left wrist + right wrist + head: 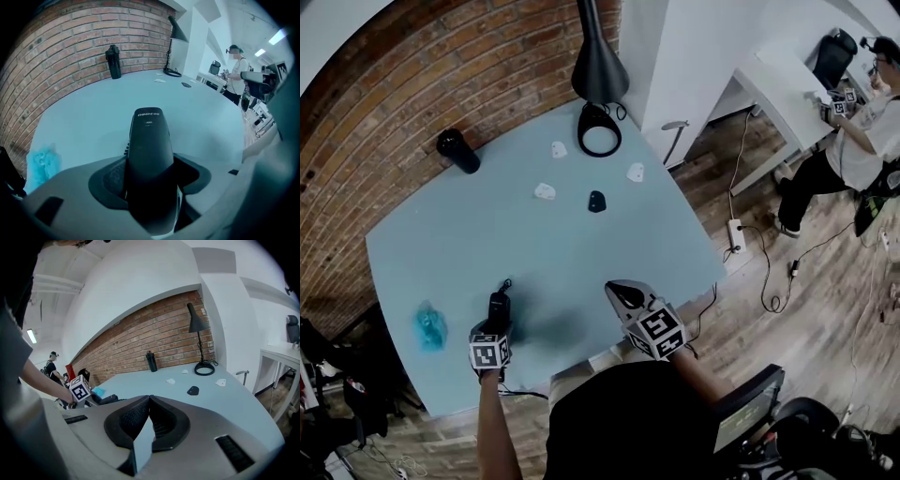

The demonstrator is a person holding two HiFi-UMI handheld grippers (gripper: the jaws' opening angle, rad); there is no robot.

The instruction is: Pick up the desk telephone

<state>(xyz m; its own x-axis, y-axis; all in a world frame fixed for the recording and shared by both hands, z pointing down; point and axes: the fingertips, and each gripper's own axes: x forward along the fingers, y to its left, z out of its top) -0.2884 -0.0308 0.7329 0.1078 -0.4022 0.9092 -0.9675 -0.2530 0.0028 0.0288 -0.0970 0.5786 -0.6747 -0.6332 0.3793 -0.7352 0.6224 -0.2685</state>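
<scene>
The desk telephone's black handset (149, 154) stands lengthwise between the jaws of my left gripper (150, 190), which is shut on its lower half. From above, the handset (499, 306) is over the near left of the pale blue table (534, 253), with a thin cord end (506, 283) poking out beyond it. I cannot tell whether it still touches the table. My right gripper (625, 294) hovers at the table's near edge, to the right of the left one. Its jaws (150, 401) meet at the tips, shut with nothing between them.
A black bottle (457, 150) and a black lamp with a ring base (600, 141) stand by the brick wall. White scraps (545, 191) and a small black piece (597, 201) lie mid-table, a crumpled blue bit (430, 325) at the near left. A person (862, 131) stands at another desk.
</scene>
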